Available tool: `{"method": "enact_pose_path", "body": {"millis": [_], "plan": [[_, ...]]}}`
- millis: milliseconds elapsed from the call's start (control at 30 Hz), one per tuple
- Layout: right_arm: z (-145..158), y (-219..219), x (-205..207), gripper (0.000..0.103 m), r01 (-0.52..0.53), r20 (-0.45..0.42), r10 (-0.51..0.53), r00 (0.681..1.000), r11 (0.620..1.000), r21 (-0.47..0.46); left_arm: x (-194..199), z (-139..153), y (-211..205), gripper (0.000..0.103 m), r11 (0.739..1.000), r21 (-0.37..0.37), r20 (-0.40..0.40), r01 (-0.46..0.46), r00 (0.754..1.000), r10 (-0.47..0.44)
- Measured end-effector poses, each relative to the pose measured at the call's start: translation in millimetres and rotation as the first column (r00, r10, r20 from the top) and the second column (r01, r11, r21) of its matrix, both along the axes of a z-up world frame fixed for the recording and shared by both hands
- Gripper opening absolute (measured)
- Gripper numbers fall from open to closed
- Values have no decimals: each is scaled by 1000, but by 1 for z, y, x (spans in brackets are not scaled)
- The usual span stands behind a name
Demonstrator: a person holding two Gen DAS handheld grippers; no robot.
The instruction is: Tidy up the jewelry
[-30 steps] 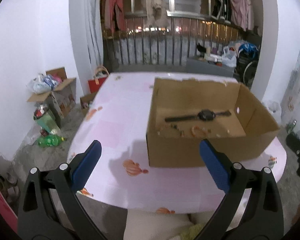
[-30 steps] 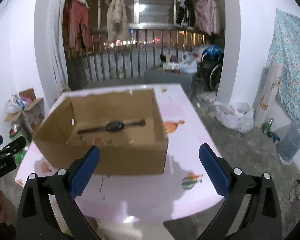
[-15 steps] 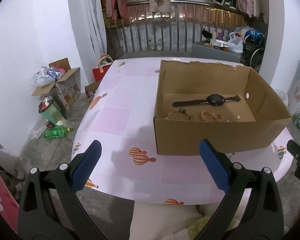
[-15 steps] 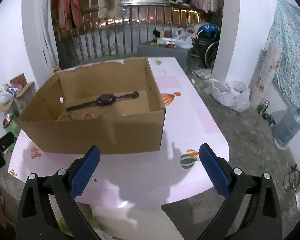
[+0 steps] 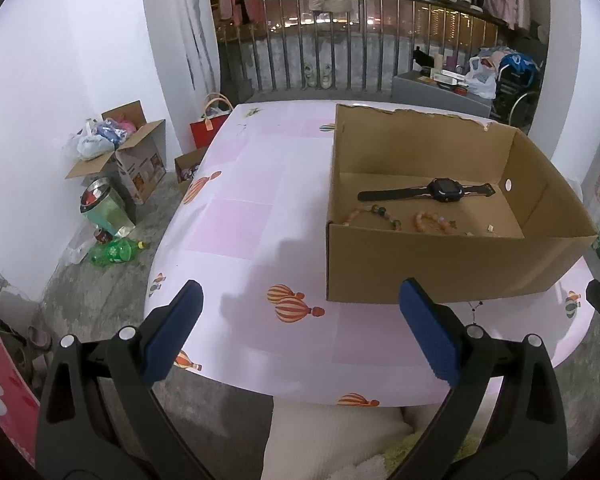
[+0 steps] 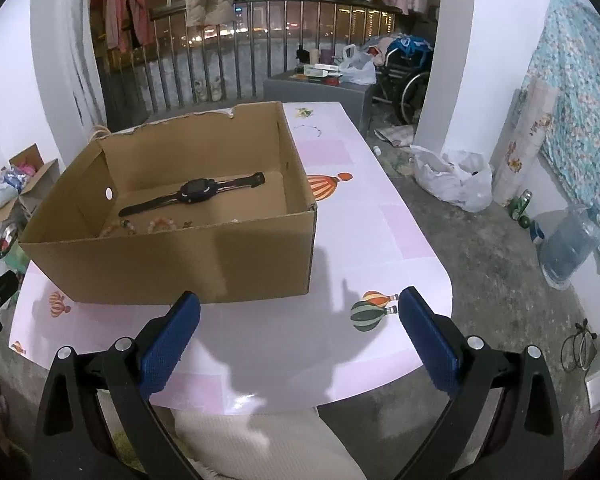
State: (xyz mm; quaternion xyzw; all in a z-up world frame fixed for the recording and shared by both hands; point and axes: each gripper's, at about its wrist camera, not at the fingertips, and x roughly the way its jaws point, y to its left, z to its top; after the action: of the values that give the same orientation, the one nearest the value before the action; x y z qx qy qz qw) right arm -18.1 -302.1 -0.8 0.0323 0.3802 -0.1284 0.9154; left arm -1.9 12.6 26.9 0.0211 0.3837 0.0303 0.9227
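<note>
Both my grippers, left (image 5: pixel 300 332) and right (image 6: pixel 300 334), are spread wide and hold nothing, hovering over the near table edge (image 5: pixel 260 344). Cardboard box (image 5: pixel 440 268) sits on the pink balloon-print tablecloth (image 6: pixel 360 240). Inside it: black watch (image 5: pixel 428 192) laid flat toward the back, two bead bracelets (image 5: pixel 430 222) near the front wall.

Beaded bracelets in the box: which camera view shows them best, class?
The left wrist view: both beaded bracelets lie fully visible on the cardboard box floor. The right wrist view has the box's near wall partly hiding them.
</note>
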Motion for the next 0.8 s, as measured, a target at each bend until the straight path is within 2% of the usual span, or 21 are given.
{"method": "enact_pose_path", "body": {"millis": [800], "plan": [[3, 1, 1, 97, -25, -9, 25, 1000, 1000, -15, -1, 2, -5, 95, 1000, -6, -13, 9, 1000, -9]]}}
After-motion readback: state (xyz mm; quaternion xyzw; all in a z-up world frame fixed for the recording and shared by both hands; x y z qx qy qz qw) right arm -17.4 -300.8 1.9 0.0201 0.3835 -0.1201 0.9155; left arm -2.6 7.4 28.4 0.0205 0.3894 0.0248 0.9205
